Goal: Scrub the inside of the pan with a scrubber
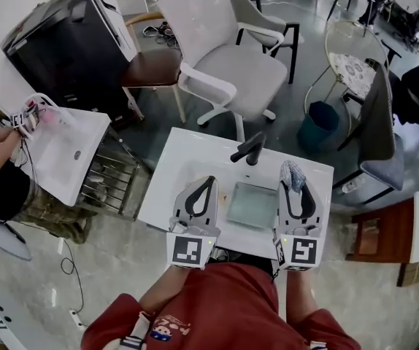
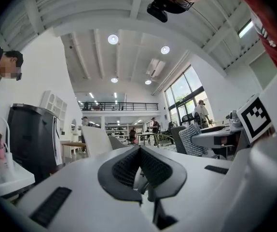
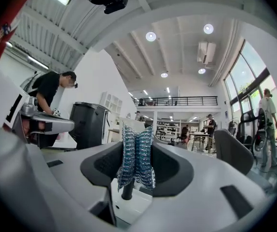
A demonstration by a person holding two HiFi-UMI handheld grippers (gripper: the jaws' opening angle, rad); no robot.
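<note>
Overhead, right claw pinching scrubber, left claw closed empty, pan between, chair beyond.

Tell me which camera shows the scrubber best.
The right gripper view: the scrubber fills the centre, pinched between the right gripper's fingers. The head view shows it small from above; the left gripper view, small and side-on.

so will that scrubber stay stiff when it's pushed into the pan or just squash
Probably squashes: the mesh scrubber is pinched narrow and creased between the fingers of the right gripper. Likely light, as it pokes past the grip without drooping. Its knitted, wiry-looking surface should drag rather than slide on the pan.
</note>
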